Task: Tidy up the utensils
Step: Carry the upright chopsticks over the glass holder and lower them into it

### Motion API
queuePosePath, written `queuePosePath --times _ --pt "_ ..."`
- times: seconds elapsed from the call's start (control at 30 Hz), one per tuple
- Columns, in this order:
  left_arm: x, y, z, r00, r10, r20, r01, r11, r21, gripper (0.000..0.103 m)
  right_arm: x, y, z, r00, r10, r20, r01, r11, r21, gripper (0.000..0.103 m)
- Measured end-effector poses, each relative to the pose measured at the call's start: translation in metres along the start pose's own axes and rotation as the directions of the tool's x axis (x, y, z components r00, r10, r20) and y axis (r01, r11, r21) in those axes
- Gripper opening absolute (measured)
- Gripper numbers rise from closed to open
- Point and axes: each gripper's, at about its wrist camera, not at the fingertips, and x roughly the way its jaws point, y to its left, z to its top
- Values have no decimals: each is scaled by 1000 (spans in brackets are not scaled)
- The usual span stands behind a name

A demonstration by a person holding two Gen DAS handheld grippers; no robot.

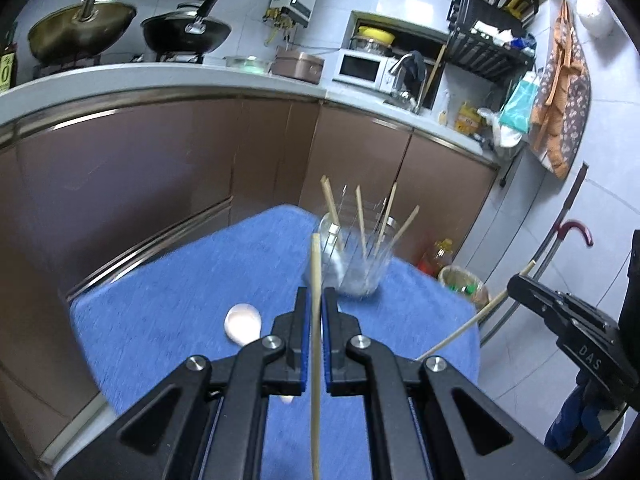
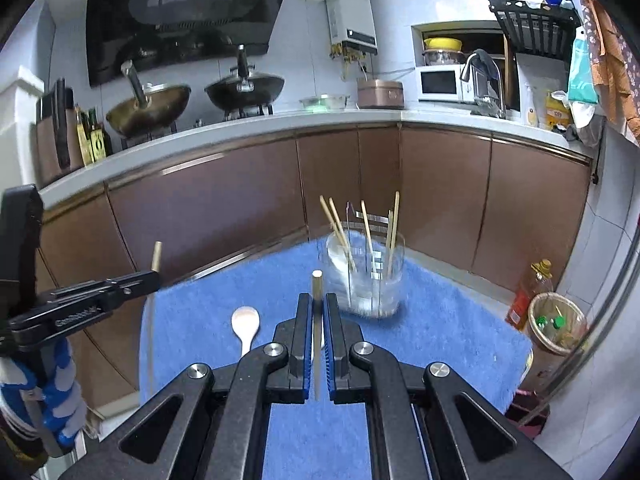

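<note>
My left gripper is shut on a bamboo chopstick that runs up between its blue pads. In the same view my right gripper sits at the right edge, clamping another chopstick that slants down to the left. From the right wrist, my right gripper is shut on that chopstick, seen end-on. My left gripper shows at the left with its chopstick hanging down. A clear glass jar holding several chopsticks stands ahead on the blue cloth. A white spoon lies on the cloth.
The cloth covers a small table in front of brown kitchen cabinets. Beside the table on the floor stand a waste basket and an oil bottle. Woks sit on the stove behind.
</note>
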Motion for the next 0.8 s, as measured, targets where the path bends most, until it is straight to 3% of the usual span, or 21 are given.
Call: queuePosePath --times 0.23,0.47,0.6,0.8 --pt "35 -12 84 991 -52 124 56 998 -34 5 10 -23 59 990 29 137 -31 999 15 6" --pt "96 -26 157 968 -72 240 92 993 -75 5 50 -42 100 976 -9 216 13 1000 -16 6" --pt "141 -38 173 964 -57 261 78 994 -71 5 77 -57 104 978 -28 205 31 999 -10 6" --pt "201 -40 166 967 -3 255 25 996 -85 5 115 -77 99 982 -42 182 42 999 5 6"
